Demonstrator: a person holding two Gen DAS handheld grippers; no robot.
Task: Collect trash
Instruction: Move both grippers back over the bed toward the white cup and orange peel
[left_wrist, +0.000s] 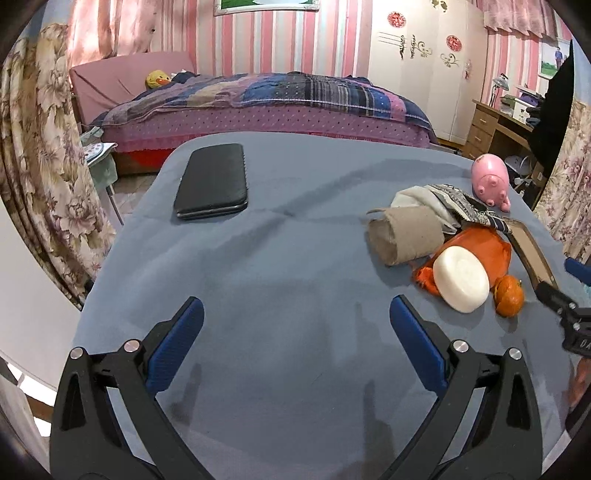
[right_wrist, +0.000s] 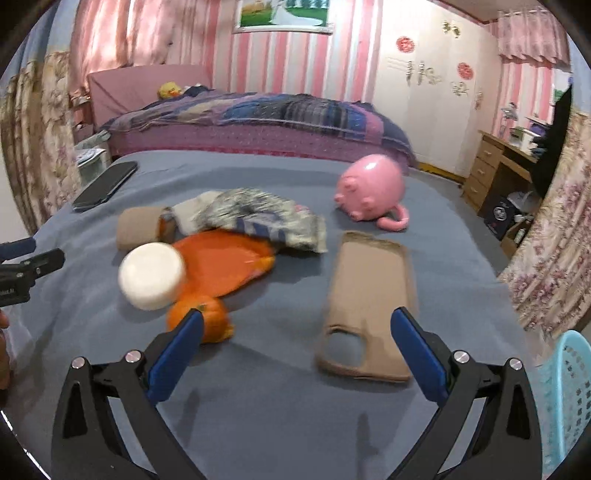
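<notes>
Here the right gripper (right_wrist: 295, 328), fingers spread and empty, sits nearest the orange peel (right_wrist: 201, 317), just beside its left fingertip. The left gripper (left_wrist: 295, 317), equally spread, hangs over bare cloth, farther off.

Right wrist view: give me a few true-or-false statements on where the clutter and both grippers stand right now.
1. The right gripper is open and holds nothing. True.
2. The pink piggy bank stands upright. False: it lies tipped on its side.
3. The orange fruit sits just in front of the white round puck. True.
4. The tan phone case lies on the orange plastic bag. False: it lies apart on the blue cloth.
5. The left gripper grips the cardboard tube. False: it is open and empty.
</notes>
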